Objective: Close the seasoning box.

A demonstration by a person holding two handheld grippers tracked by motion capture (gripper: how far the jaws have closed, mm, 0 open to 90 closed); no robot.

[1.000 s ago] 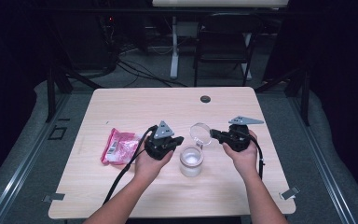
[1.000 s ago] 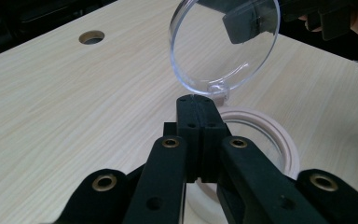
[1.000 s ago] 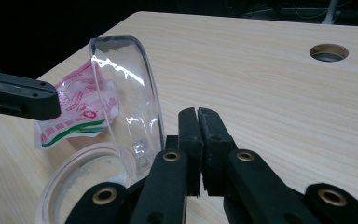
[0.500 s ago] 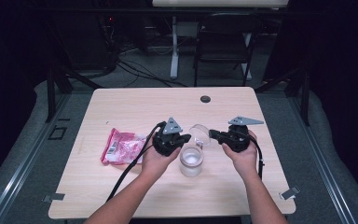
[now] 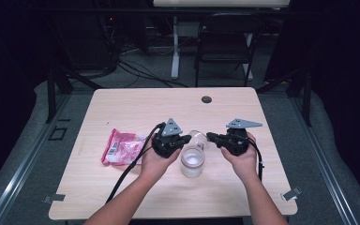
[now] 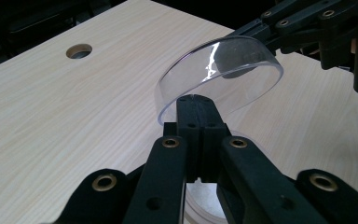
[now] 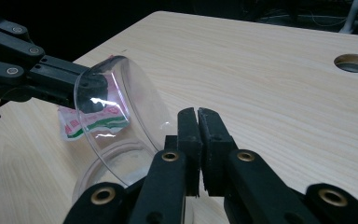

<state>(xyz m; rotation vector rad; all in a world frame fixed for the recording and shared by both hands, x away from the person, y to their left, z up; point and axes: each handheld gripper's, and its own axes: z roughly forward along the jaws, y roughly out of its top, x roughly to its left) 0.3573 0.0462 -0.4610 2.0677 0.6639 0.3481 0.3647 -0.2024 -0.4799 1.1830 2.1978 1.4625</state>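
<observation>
Our left gripper (image 6: 193, 105) jaws closed, pinching rim of clear lid (image 6: 223, 70). Our right gripper (image 7: 198, 116) jaws closed on lid's opposite rim. Lid tilted, held just above open jar (image 5: 192, 161), centre of high view. Pink packet (image 5: 120, 146) left of jar on table (image 5: 136, 103).
</observation>
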